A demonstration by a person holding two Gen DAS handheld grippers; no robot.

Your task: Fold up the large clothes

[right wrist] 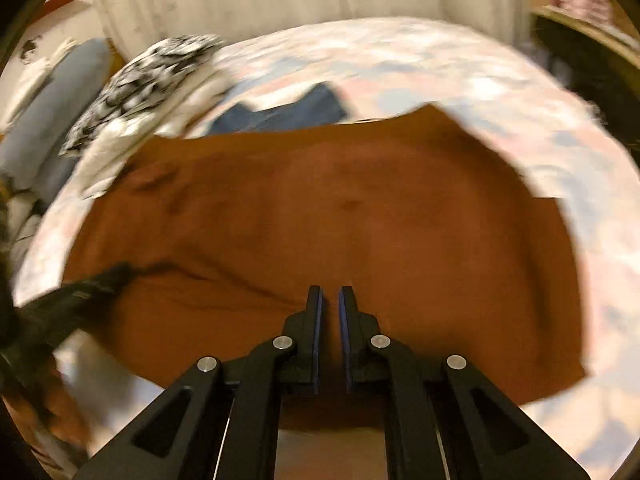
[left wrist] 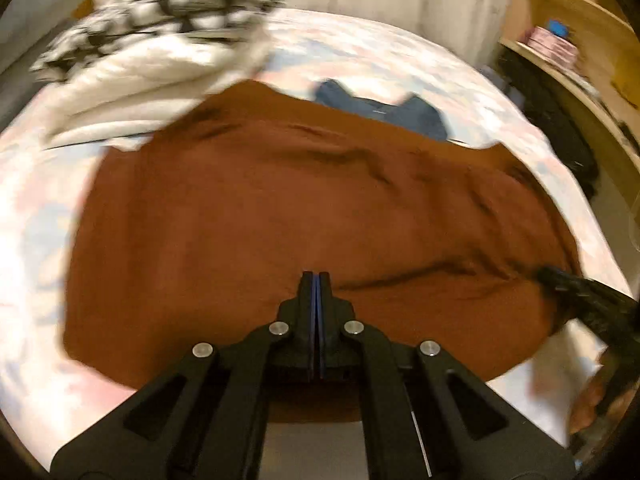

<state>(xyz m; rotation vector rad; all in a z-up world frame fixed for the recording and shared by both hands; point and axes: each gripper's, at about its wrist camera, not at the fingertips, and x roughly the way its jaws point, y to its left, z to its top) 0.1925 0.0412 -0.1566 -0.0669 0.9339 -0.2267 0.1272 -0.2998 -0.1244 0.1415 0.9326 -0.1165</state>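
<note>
Left gripper (left wrist: pixel 316 280) pressed together over rust-brown garment (left wrist: pixel 280 220) spread on floral bedsheet (left wrist: pixel 36 220), right gripper (right wrist: pixel 330 294) showing a narrow empty gap above it.

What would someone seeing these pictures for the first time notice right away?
A large rust-brown garment spread across the middle of a pale floral bed. Beyond it at the back left sits a black-and-white patterned pile of bedding, and a dark blue garment peeks out past the brown one's far edge.
</note>
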